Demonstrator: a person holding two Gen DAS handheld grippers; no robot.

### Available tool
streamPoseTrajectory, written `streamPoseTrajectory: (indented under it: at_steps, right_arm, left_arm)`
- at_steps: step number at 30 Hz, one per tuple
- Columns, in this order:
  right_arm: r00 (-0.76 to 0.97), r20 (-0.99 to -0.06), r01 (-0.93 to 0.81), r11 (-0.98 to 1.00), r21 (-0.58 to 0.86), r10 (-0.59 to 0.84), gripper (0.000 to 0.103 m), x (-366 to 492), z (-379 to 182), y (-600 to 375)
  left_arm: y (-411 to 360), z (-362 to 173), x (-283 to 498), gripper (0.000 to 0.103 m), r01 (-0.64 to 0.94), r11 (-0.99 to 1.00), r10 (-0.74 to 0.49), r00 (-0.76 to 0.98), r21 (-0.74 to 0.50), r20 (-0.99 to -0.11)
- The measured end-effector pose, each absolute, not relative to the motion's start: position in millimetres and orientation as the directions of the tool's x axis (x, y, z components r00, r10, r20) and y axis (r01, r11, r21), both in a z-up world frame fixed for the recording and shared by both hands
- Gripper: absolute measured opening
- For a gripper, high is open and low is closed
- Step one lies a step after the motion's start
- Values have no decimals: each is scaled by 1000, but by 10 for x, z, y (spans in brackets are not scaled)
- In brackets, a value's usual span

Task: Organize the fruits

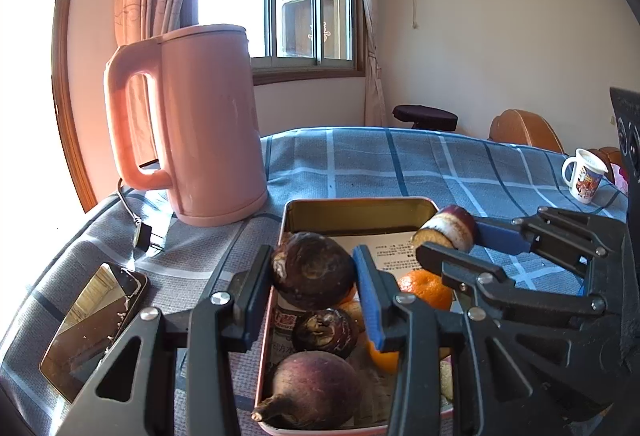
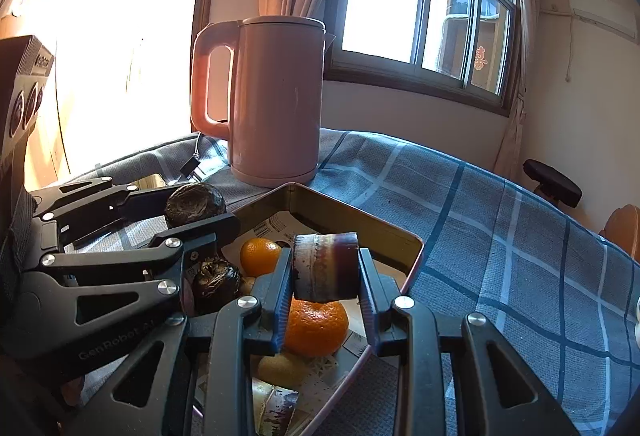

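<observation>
A pink-rimmed tin tray (image 1: 360, 214) (image 2: 340, 214) sits on the checked cloth. It holds two oranges (image 1: 426, 290) (image 2: 316, 326), a dark round fruit (image 1: 326, 332) (image 2: 216, 280) and a purple round one (image 1: 316, 390). My left gripper (image 1: 312, 256) (image 2: 200, 210) is shut on another dark brown round fruit (image 1: 312, 276) (image 2: 196, 202) above the tray's left side. My right gripper (image 2: 325, 260) (image 1: 452, 236) is shut on a cut purple-skinned piece (image 2: 326, 272) (image 1: 450, 226) held over the tray's right part.
A tall pink kettle (image 1: 200, 124) (image 2: 276, 100) stands just behind the tray, its cable and plug (image 1: 142, 236) trailing left. A phone (image 1: 92, 320) lies at the left. A printed mug (image 1: 584, 174) stands far right near the table edge.
</observation>
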State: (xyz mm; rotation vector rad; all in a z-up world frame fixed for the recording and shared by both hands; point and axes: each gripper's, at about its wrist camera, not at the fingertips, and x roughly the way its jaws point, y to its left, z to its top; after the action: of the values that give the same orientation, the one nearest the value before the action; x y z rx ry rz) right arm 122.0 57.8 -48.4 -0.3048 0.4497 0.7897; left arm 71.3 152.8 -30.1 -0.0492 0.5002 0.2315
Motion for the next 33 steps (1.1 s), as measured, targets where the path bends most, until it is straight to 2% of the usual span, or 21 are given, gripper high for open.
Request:
streamPoseTrajectory:
  at_steps: [11,12,13,14,16,22,26,29,31,33]
  right_arm:
    - [573,-559,-758,648,-82,599,32,1263,-595,630]
    - [564,-570,-762,642,-81,598,33,1264,-606,640]
    - [557,-576,-768,635,-84,598,38,1258,-612,654]
    - [559,-575,-770,631,-93,597,43,1234,-612,663]
    - [582,-561,-763,634,-126,589,58,1172,-601,666]
    - [614,-522,-750,643,-152,592,59,1036,-552,575]
    - [637,-492,-726,677,-122,594,60,1030,-484,374]
    - [657,-465,-703,706,-91,594,62,1038,-414,197]
    - [678,-447,-681,727,-85,583,68,1039,-367,103]
    - [694,-432,-665,743,-76,577,68,1033,-316,14]
  left_arm:
    - [1549,-343,773,43,-227,974,206,831,23,-517]
    - [1547,-341,768,48,-226,974,206,832,24,-515]
    - [1533,-337,755,53,-227,974,210,834,30,-510]
    - [1518,-327,737,63,-233,972,221,838,39,-499]
    - [1502,-300,686,72,-237,971,226,849,38,-478]
    - [1477,-223,581,81,-235,971,226,870,34,-439]
    - [1502,-117,457,94,-258,966,240,889,5,-391]
    - [1494,-34,377,96,-261,965,239,902,-12,-359]
    - [1466,6,344,98,-258,966,237,908,-14,-346]
    - [1425,29,328,101,-254,967,236,911,-8,-337]
